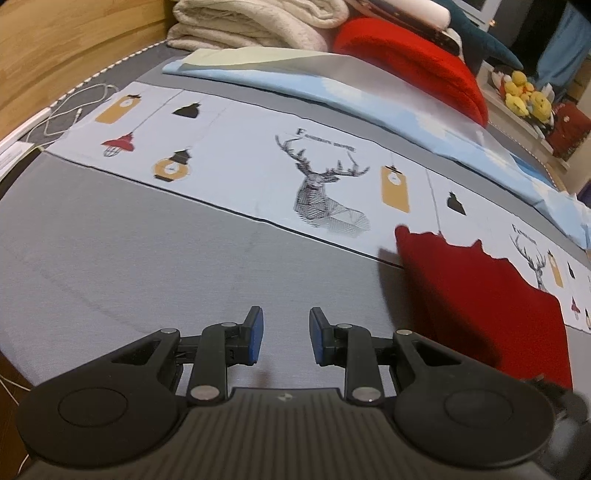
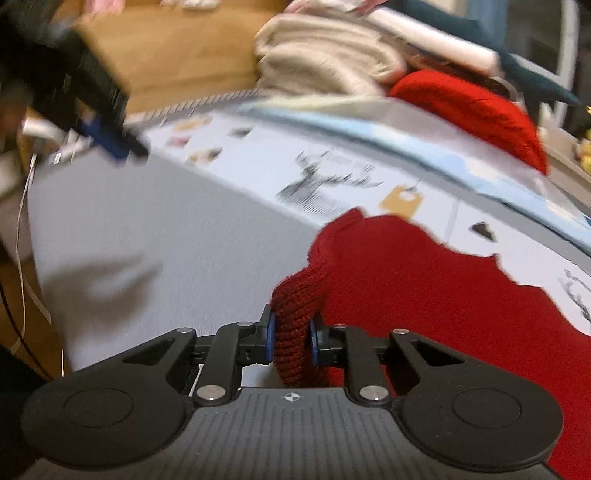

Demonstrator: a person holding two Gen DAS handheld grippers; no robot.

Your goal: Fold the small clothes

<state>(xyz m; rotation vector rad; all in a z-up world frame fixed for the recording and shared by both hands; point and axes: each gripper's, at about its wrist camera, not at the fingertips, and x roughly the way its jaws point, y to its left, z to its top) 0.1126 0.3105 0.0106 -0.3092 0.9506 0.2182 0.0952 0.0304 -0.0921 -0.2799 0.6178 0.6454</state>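
Note:
A small dark red knitted garment [image 1: 480, 295] lies on the grey bed sheet [image 1: 147, 258], to the right in the left wrist view. My left gripper [image 1: 286, 334] is open and empty above the bare sheet, left of the garment. In the right wrist view my right gripper [image 2: 291, 338] is shut on a bunched edge of the red garment [image 2: 424, 314], lifted off the sheet. The left gripper [image 2: 110, 136] shows blurred at the upper left of that view.
A printed band with deer and lanterns [image 1: 314, 184] crosses the sheet. Behind it lie a light blue folded cloth [image 1: 295, 77], a cream blanket [image 1: 251, 26] and a red cushion [image 1: 413, 62]. A white cable [image 1: 74, 110] lies by the wooden headboard [image 1: 74, 44].

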